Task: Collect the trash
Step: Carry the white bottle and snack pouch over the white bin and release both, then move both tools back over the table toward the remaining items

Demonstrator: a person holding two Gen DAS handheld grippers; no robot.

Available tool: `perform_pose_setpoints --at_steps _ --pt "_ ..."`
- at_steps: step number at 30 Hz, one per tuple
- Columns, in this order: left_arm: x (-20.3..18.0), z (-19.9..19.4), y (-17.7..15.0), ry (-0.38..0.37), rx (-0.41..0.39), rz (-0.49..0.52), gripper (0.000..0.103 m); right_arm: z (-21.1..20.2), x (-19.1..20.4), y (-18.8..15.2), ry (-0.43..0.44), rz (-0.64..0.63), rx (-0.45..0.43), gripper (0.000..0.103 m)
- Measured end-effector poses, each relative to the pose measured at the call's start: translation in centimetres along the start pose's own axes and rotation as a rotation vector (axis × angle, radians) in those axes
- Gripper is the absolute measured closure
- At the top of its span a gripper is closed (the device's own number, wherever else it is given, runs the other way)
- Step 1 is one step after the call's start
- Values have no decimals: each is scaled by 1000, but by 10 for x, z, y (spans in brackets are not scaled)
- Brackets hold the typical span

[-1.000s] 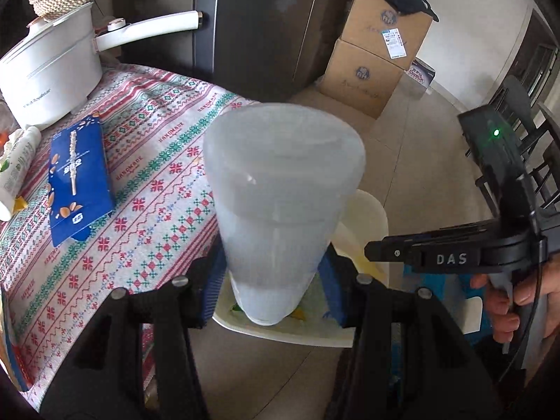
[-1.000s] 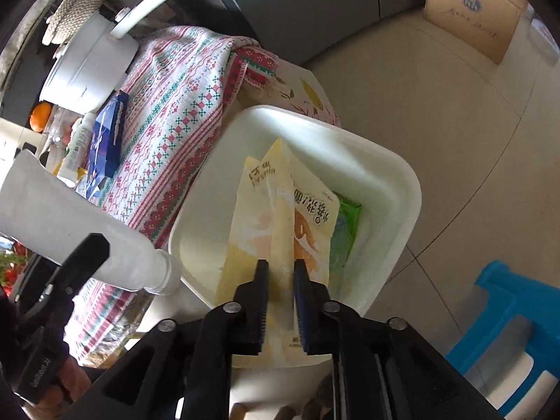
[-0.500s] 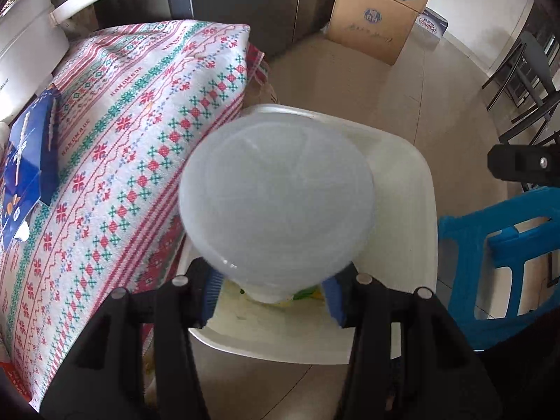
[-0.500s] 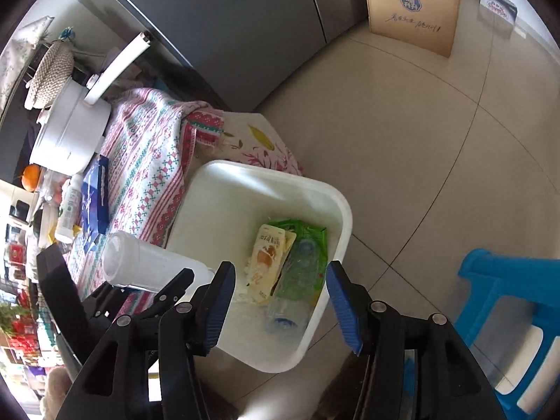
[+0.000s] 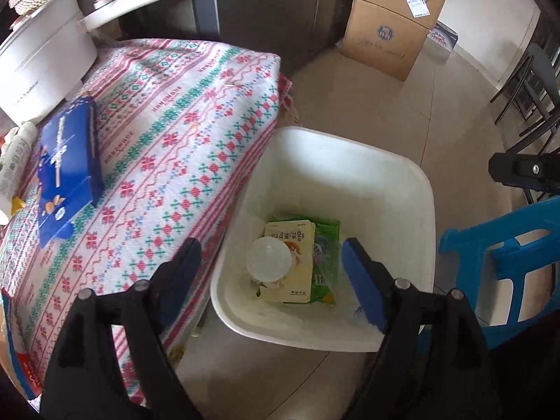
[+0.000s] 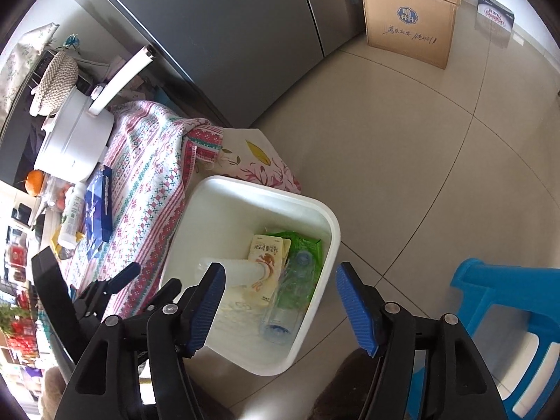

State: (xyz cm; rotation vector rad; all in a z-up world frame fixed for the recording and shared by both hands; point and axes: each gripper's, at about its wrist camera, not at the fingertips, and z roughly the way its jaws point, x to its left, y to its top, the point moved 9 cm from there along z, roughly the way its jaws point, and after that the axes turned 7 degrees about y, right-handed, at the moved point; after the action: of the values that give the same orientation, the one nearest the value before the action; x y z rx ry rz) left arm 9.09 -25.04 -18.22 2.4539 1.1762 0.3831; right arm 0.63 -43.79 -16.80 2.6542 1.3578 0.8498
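A white bin (image 5: 413, 175) stands on the floor beside the table; it also shows in the right wrist view (image 6: 315, 206). Inside it lie a frosted plastic cup (image 5: 268, 262), a yellow carton (image 5: 297, 273), a green wrapper (image 5: 327, 241) and a clear bottle (image 6: 287, 301). The cup also shows in the right wrist view (image 6: 241, 271). My left gripper (image 5: 269, 280) is open and empty above the bin. My right gripper (image 6: 280, 306) is open and empty above the bin.
A table with a patterned cloth (image 5: 168, 133) carries a blue box (image 5: 68, 164), a white pot (image 5: 42, 59) and a white tube (image 5: 14, 164). A blue stool (image 5: 504, 262) stands right of the bin. Cardboard boxes (image 5: 392, 28) sit by the fridge (image 6: 245, 35).
My left gripper opened and the frosted cup dropped into the bin. My right gripper let go of the yellow carton, opened and pulled back above the bin.
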Motion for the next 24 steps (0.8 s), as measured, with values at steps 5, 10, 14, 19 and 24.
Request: perform_pose_setpoints --at_steps 5,10,14,19,24 --pt "50 -30 -6 46 -31 -86 13 -4 19 0 18 -47 -14 33" --pt "109 -56 -21 98 -38 -179 10 -8 44 0 38 -97 -28 31" --pt "159 -73 -43 121 -29 -252 10 -11 69 -1 64 -140 -44 26" --pt "231 -87 -78 168 -4 -391 10 -4 99 -4 65 -184 -44 26" --pt "302 -101 -108 201 -1 -559 10 10 130 -11 62 -235 -22 25"
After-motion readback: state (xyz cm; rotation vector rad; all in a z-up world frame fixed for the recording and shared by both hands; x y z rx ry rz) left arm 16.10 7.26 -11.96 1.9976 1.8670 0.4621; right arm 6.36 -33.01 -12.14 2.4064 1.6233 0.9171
